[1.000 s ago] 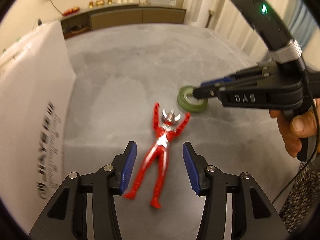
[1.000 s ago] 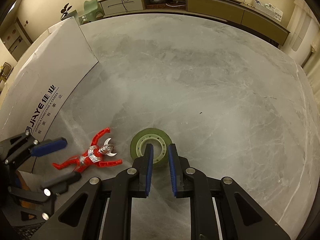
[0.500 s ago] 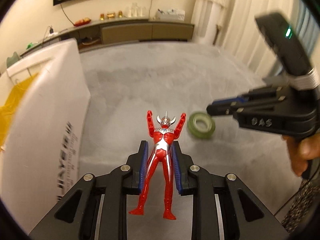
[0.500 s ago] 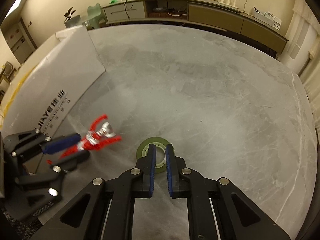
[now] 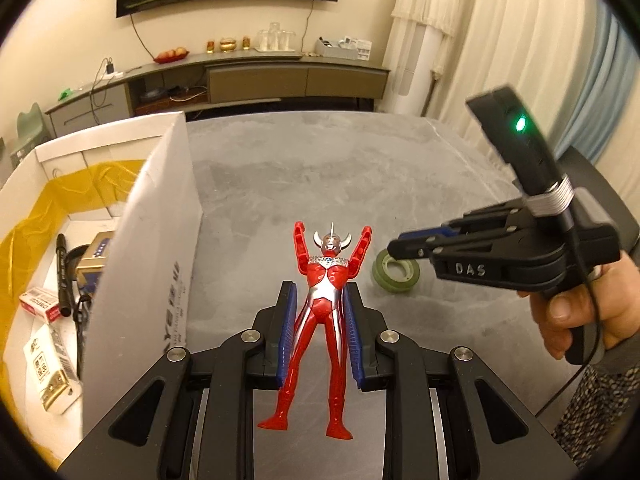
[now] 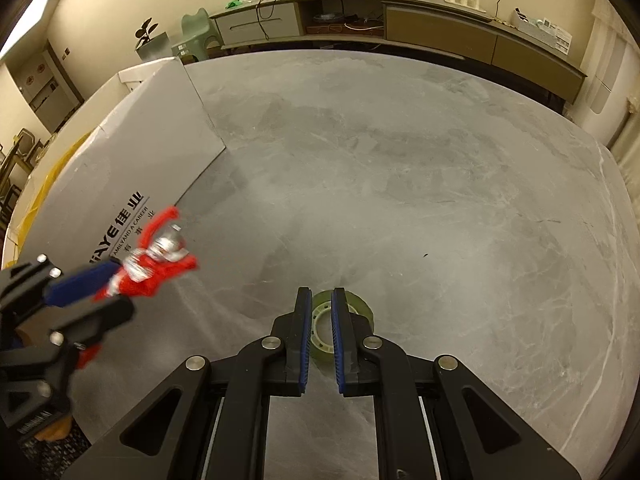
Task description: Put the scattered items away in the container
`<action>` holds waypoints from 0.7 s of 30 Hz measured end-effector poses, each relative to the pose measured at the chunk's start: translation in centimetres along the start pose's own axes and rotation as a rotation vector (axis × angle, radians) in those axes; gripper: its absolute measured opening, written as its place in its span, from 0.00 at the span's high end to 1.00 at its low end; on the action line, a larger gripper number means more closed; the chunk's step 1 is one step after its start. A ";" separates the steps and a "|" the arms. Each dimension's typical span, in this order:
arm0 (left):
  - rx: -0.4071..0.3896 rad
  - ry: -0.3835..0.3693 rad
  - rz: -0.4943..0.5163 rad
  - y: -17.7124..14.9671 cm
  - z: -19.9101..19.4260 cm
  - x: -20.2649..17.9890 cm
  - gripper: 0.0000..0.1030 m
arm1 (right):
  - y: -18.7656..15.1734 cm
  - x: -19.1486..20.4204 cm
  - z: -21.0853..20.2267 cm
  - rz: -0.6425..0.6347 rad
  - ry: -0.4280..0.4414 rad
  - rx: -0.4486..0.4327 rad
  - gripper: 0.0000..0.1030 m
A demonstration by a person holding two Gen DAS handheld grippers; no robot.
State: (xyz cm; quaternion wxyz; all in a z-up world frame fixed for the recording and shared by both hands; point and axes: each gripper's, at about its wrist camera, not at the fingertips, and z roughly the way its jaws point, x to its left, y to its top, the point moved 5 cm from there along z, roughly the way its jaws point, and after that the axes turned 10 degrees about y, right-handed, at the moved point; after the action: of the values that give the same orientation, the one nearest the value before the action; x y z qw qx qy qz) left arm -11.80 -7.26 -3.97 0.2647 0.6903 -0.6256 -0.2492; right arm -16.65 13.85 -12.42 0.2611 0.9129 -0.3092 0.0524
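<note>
Left wrist view: our left gripper (image 5: 318, 334) grasps the red figure (image 5: 324, 300) at the waist, long axis along the fingers; white box (image 5: 152, 216) lies left, open.

Right wrist view: our right gripper (image 6: 320, 336), clenched, pinches the rim of the green tape roll (image 6: 354, 308) on the table (image 6: 400, 180).

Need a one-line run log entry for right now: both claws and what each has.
left claw: shut on figure, lifted beside box | right claw: shut on tape wall, tape on table
</note>
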 end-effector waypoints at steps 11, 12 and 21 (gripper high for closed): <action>-0.041 0.004 -0.002 0.2 -2.3 0.8 0.84 | -1.3 -0.4 0.3 0.028 -0.010 0.005 0.33; -0.044 0.004 0.000 0.1 -2.4 0.8 0.84 | -1.4 -0.2 0.5 0.015 -0.022 0.009 0.32; 0.032 0.005 -0.001 -0.6 -0.6 1.1 0.60 | -2.4 -0.5 1.8 -0.006 -0.076 0.056 0.32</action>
State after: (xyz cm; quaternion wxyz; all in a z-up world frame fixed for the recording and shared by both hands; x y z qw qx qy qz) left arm -10.85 -8.28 -3.98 0.2549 0.6954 -0.6286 -0.2374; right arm -15.77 14.84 -15.20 0.2236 0.9222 -0.3146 0.0258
